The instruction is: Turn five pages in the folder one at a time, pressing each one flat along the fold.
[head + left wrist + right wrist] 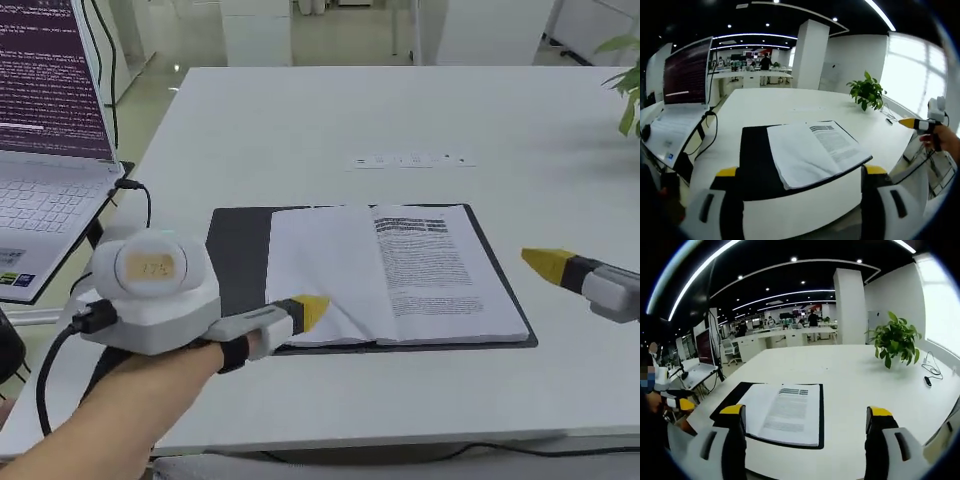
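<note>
- Head view: the folder point(400, 275) lies open on the white table point(330, 110), close to the near edge, and its black cover shows as a border around the pages.
- The left page point(320, 265) is plain white and slightly rumpled near the lower end of the fold. The right page point(440, 265) carries printed text under a dark heading.
- The left hand-held gripper point(305, 312) sits at the folder's lower left, with its yellow tip over the bottom corner of the left page. We cannot tell whether it touches the paper.
- In the left gripper view we see its jaws spread wide and released, grasping nothing. The near corner of the folder lies ahead between them.
- The right hand-held gripper point(548, 263) hovers to the right of the folder and apart from it, with its yellow tip pointing toward the right page.
- In the right gripper view we see its jaws also wide apart and empty. The folder rests on the table ahead of them.
- A laptop point(45, 150) stands open beside the table's left edge, its screen lit with lines of text, and a black cable point(143, 200) is plugged into its side.
- A plant point(896, 345) stands toward the far right of the table.
</note>
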The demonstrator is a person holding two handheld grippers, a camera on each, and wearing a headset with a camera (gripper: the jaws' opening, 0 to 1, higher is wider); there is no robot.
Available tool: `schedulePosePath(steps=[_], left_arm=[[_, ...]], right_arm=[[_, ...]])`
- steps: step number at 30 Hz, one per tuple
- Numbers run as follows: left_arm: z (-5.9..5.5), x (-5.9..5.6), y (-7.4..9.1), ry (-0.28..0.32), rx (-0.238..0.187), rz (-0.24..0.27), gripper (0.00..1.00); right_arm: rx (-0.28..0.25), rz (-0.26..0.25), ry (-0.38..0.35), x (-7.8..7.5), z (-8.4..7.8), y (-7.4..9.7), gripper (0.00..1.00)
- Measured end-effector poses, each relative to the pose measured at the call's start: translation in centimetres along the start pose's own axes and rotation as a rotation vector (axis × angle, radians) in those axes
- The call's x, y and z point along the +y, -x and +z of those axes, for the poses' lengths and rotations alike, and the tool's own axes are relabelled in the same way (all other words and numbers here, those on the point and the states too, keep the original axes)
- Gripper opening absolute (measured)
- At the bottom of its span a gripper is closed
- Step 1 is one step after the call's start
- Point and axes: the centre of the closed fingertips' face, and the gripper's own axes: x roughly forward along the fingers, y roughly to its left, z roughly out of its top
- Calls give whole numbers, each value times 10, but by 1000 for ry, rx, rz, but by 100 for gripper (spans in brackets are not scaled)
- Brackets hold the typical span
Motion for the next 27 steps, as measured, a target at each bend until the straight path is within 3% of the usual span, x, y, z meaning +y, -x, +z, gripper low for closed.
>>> schedulePosePath(steps=[5,13,19,27], left_arm=[[-3,5,7,-23,5,19,99],[7,8,18,-27,-16,47,99],[8,10,21,-25,-9,63,99],[8,11,25,-65,-14,90,99]], right_arm=[[20,17,38,-3,-10,4,100],[-1,29,-5,-11,-11,3,100],[9,45,-10,-7,-15,-5,100],[45,68,-22,0,-28,-18,100]])
